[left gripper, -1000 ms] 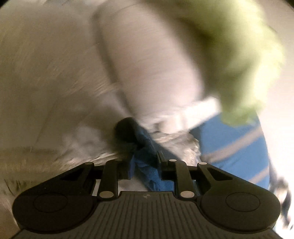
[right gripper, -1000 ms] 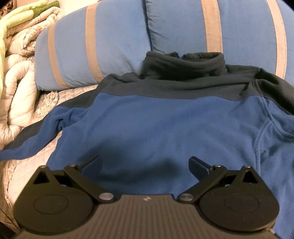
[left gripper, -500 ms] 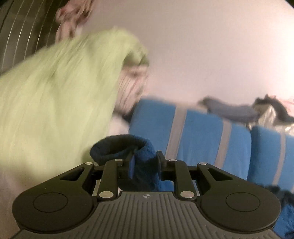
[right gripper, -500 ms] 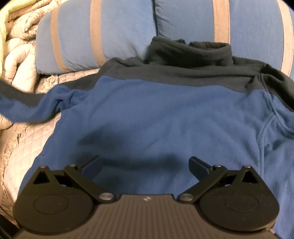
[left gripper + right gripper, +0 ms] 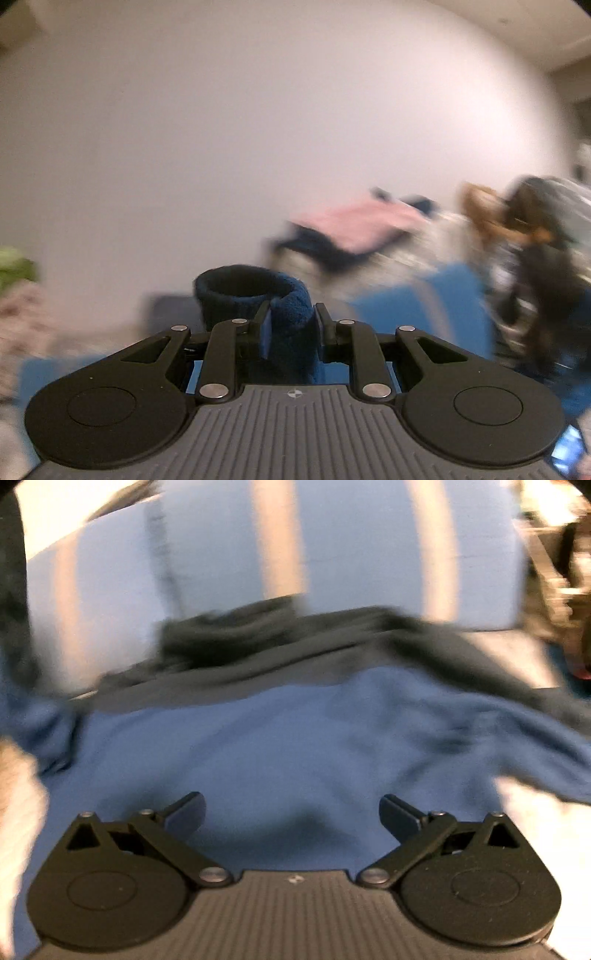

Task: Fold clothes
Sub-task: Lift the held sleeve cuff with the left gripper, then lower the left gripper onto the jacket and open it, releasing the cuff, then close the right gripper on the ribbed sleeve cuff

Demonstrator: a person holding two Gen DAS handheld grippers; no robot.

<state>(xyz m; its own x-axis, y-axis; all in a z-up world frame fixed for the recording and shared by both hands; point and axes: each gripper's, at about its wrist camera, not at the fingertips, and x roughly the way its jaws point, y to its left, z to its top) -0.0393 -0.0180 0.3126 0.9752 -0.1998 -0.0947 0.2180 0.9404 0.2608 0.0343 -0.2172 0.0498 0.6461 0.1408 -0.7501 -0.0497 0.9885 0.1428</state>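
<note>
A blue fleece pullover with a dark grey yoke and collar lies spread flat on the bed, collar toward the pillows. My right gripper hovers open just above its blue body, fingers wide apart with nothing between them. My left gripper is shut on the dark blue sleeve cuff, whose round opening stands up just past the fingers. The left view is tilted up at the wall and blurred by motion. The sleeve below the left gripper is hidden.
Blue pillows with tan stripes lean behind the pullover. White quilted bedding shows at the right. In the left wrist view a pale wall fills the frame, with a pink garment and dark clutter at the right.
My left gripper has swung right and upward with the cuff, away from the green blanket toward the wall. The right gripper's view has shifted right over the pullover, staying open.
</note>
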